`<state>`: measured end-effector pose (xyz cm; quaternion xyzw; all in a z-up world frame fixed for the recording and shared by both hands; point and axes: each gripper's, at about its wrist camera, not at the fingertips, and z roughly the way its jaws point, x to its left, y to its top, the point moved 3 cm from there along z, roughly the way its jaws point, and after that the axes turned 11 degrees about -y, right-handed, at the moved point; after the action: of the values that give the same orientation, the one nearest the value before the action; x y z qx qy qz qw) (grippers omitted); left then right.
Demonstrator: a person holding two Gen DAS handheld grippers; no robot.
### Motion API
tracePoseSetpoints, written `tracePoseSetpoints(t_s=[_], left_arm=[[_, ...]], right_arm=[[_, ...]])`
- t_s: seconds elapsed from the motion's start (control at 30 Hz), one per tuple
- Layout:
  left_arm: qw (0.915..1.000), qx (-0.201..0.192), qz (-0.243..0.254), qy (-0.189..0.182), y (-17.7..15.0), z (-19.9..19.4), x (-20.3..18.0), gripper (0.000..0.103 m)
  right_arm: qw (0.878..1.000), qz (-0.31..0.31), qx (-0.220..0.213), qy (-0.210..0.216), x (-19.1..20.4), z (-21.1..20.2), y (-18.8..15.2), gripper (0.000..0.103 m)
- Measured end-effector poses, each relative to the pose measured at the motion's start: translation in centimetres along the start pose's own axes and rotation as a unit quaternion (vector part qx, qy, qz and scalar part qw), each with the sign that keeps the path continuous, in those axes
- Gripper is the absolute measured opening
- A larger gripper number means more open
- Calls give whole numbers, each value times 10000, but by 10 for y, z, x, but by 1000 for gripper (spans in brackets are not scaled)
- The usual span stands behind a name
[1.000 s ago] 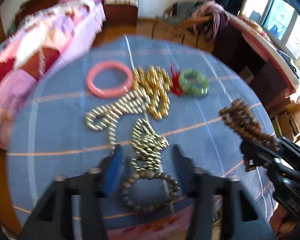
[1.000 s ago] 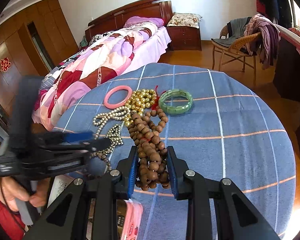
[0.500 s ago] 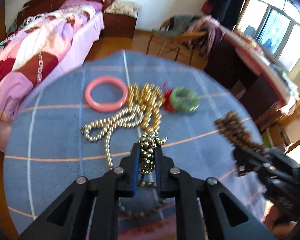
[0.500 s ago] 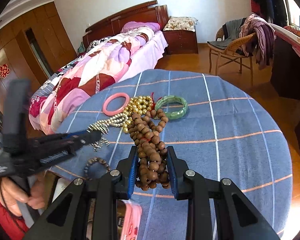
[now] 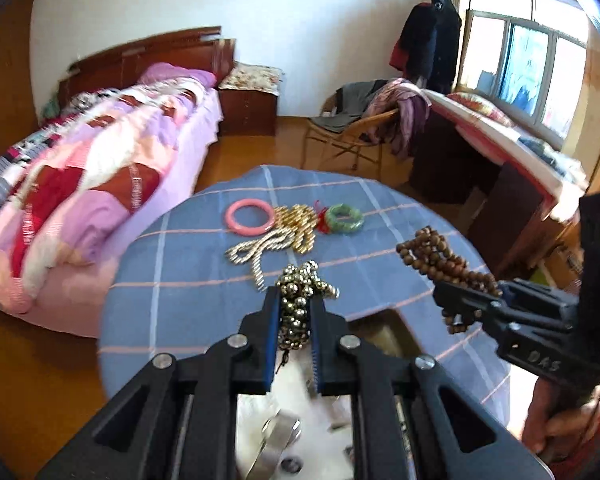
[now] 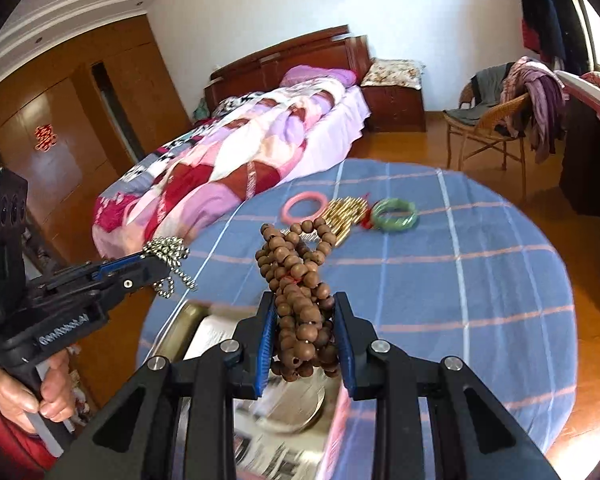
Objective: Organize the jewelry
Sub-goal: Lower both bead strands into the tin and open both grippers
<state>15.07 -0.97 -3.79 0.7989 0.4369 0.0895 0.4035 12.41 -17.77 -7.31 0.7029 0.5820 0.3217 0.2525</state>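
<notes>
My left gripper [image 5: 295, 312] is shut on a bunch of silver bead necklace [image 5: 300, 292] and holds it above the near table edge; it also shows in the right wrist view [image 6: 165, 249]. My right gripper [image 6: 304, 320] is shut on a brown wooden bead necklace [image 6: 300, 276], also lifted, seen in the left wrist view [image 5: 440, 256]. On the blue checked tablecloth [image 5: 180, 280] lie a pink bangle [image 5: 250, 218], a gold bead pile [image 5: 296, 220], a pale bead strand [image 5: 256, 248] and a green bracelet [image 5: 344, 218].
An open box [image 6: 260, 380] with a round metal piece and a pink side sits below both grippers at the near table edge. A bed [image 6: 240, 152] is left of the table. A chair with clothes [image 6: 500, 112] stands behind.
My left gripper closed on the silver beads and lifted them back toward the near edge. My right gripper, still holding the brown beads, also pulled back and up over the box.
</notes>
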Motion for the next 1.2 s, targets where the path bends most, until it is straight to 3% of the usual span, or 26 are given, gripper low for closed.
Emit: tracePoseSetpoints(t_s=[0.13,0.4,0.77,1.03,1.1,1.17,1.2], left_arm=[[9997,81,-206,-82,-25,-2,0,14],[9990,331,-255,167,-60,-1,-4,14],[9965,415,-152,715,-76,2,0,14],[9955,477,-98,812,-81,4,-1,14],[9950,506,-86,861,-82,5,-1,14],[9944,535,-90,904,-82,7,-1,15],[9939,551,-95,950,-82,7,-1,16]], right_arm=[[9996,-188,163,111,20,-4,-25,29],[9979,-553,329,90,44,-7,-59,29],[9964,-779,318,-72,57,0,-72,29],[9965,-686,485,-33,54,9,-79,30],[9964,-645,546,-40,54,12,-77,36],[9967,-529,608,-35,50,14,-77,60],[9970,-475,599,-81,48,14,-76,67]])
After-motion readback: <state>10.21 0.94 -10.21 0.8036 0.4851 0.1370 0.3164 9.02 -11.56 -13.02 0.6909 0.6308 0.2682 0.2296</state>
